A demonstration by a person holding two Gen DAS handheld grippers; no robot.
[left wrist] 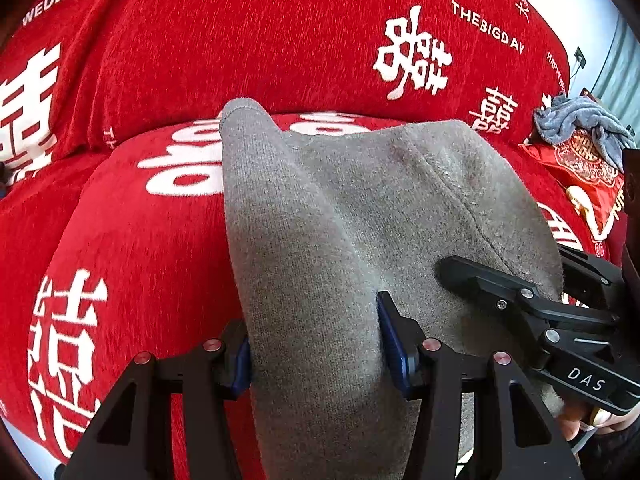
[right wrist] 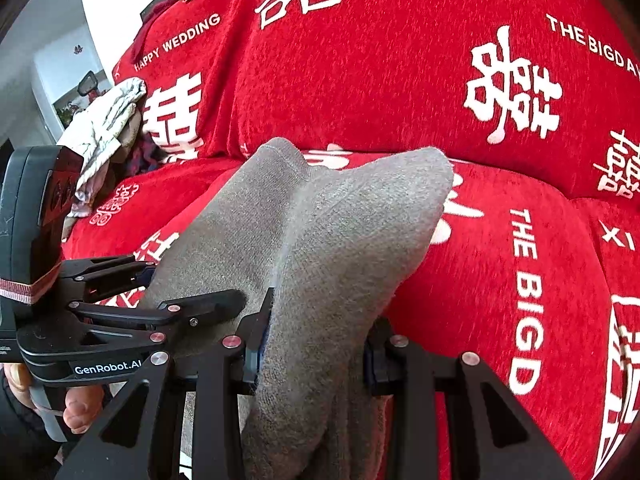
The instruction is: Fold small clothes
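While both claws hold the grey sock point(left wrist: 360, 200) up over the red sofa cover point(left wrist: 160, 240), the fold is only half made. The left claw point(left wrist: 316, 352) is clamped on one band of the knit, its blue pads point(left wrist: 390, 344) pressing the cloth from either side. The right claw point(right wrist: 316, 344) is clamped on the other part, the fabric bunched between its jaws. Each claw shows in the other's view, just beside it and touching the same sock. The sock hangs draped forward from the two grips, its far ends resting on or just above the seat cushion; which, I cannot tell. It looks doubled along a crease running away from the claws.

My judgement is that this is the carrying or laying-down step. The next move calls for lowering both grips together so the cloth settles flat, keeping the edges lined up before letting go. A grey towel point(left wrist: 576, 124) lies well apart at the sofa's end.
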